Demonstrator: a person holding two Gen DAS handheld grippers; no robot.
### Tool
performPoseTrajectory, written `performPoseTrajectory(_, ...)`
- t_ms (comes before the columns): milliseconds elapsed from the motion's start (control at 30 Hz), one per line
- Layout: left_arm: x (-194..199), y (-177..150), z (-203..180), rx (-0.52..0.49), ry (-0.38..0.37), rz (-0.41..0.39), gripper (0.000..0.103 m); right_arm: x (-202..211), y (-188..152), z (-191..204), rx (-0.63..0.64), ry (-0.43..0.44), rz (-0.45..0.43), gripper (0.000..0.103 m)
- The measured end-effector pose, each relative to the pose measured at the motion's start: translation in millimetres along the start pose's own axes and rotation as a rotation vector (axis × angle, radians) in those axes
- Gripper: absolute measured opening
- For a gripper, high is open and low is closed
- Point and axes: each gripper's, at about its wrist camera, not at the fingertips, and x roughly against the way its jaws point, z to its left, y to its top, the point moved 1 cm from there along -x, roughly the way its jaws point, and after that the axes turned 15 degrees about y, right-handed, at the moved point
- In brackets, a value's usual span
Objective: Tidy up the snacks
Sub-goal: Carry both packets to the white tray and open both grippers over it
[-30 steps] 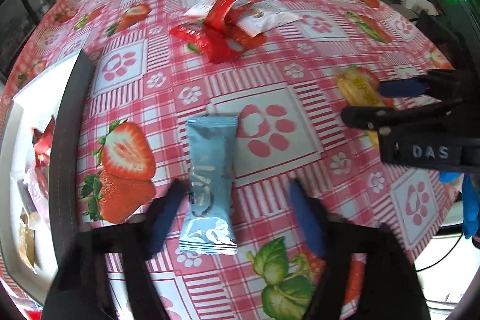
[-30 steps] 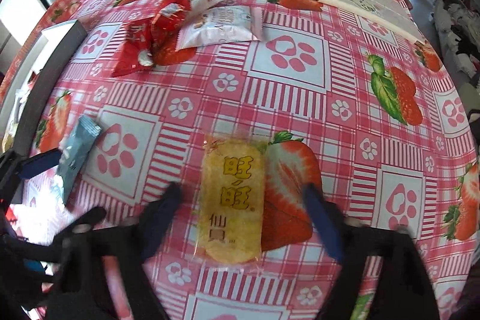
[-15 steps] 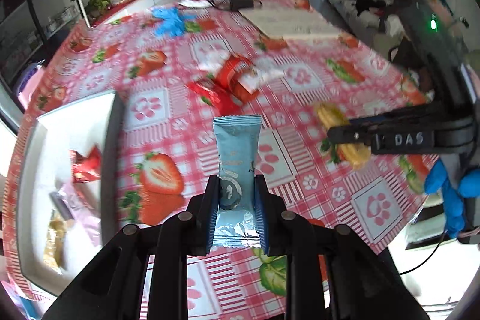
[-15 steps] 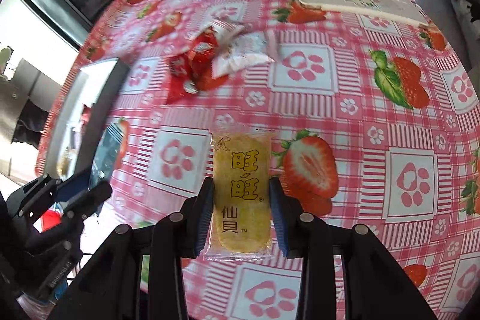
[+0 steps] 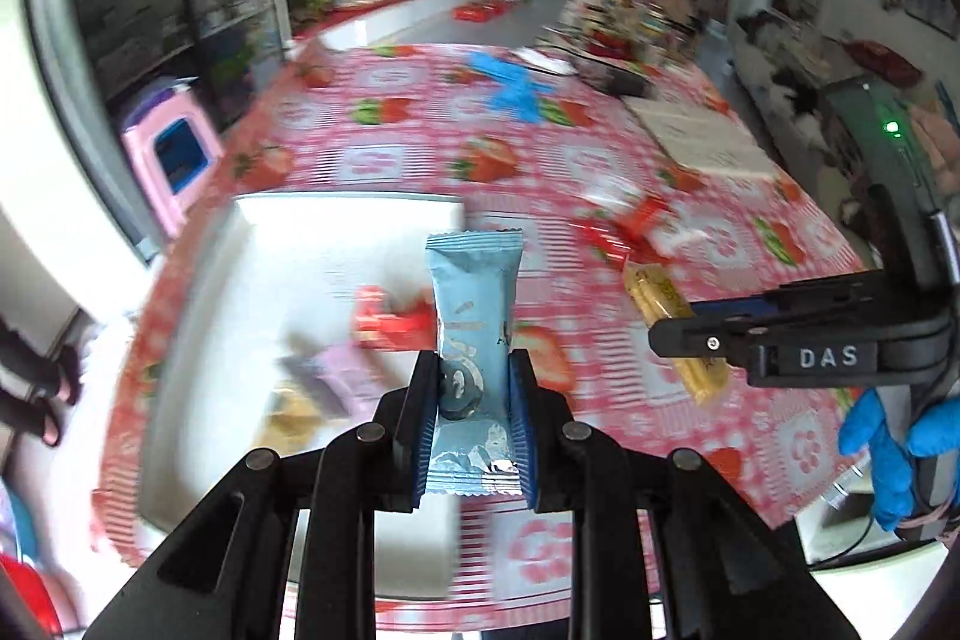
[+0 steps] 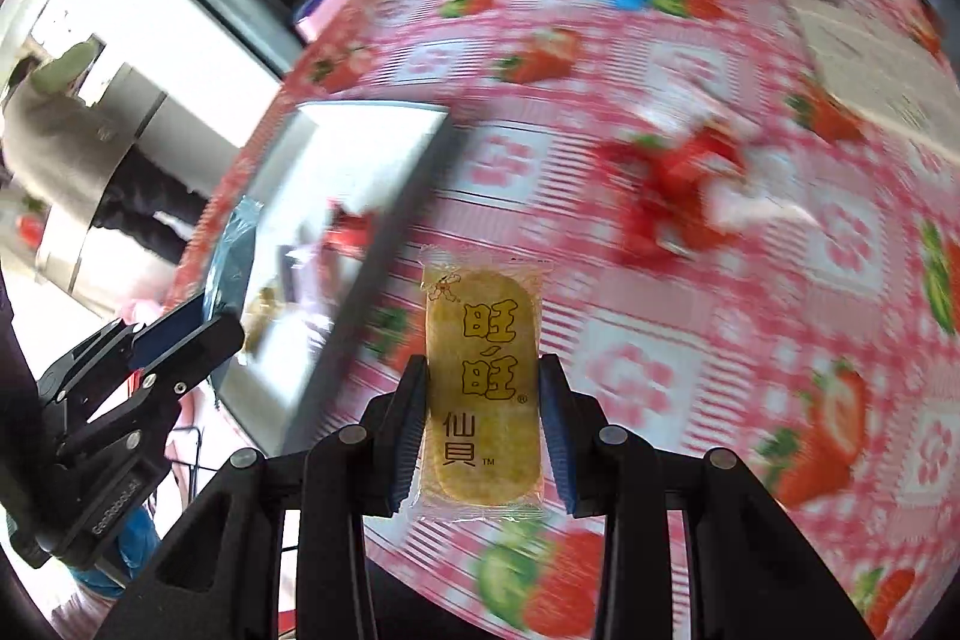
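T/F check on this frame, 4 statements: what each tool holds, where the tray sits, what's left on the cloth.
1. The left tool grips a blue packet. True.
2. The right tool is empty. False: it is shut on a yellow rice cracker pack.
3. The white tray is empty. False: blurred snacks lie in it, one red.
4. Red wrappers lie on the tablecloth. True.

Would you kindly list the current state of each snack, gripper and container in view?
Left gripper: shut on blue packet, lifted.
Right gripper: shut on yellow rice cracker, lifted.
White tray: open, snacks inside.
Red packets: loose on tablecloth.
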Motion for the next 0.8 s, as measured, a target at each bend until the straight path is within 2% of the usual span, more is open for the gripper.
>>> performPoseTrajectory(200, -20, -10, 56, 0.095, 0.076, 0.038, 0.025, -47, 28, 66, 0.097, 0.056, 0.039, 0.037)
performPoseTrajectory(300, -34, -20, 72, 0.121, 0.101, 0.068, 0.025, -70, 40, 95, 0.130, 0.087, 0.060, 0.037)
performPoseTrajectory(533, -67, -43, 82, 0.147, 0.103, 0.154, 0.026, -117, 54, 127, 0.150, 0.121, 0.115, 0.037)
performPoseTrajectory(600, -72, -47, 79, 0.137, 0.114, 0.166, 0.033, -123, 54, 128, 0.149, 0.137, 0.131, 0.038)
performPoseTrajectory(633, -73, -48, 77, 0.132, 0.118, 0.169, 0.052, -126, 54, 128, 0.146, 0.149, 0.146, 0.040)
performPoseTrajectory(667, -73, -49, 76, 0.130, 0.125, 0.167, 0.074, -126, 54, 126, 0.141, 0.149, 0.150, 0.052)
performPoseTrajectory(700, -72, -49, 75, 0.136, 0.131, 0.155, 0.081, -124, 54, 123, 0.139, 0.142, 0.141, 0.071)
performPoseTrajectory(800, -62, -43, 72, 0.124, 0.123, 0.133, 0.083, -110, 54, 108, 0.131, 0.090, 0.086, 0.101)
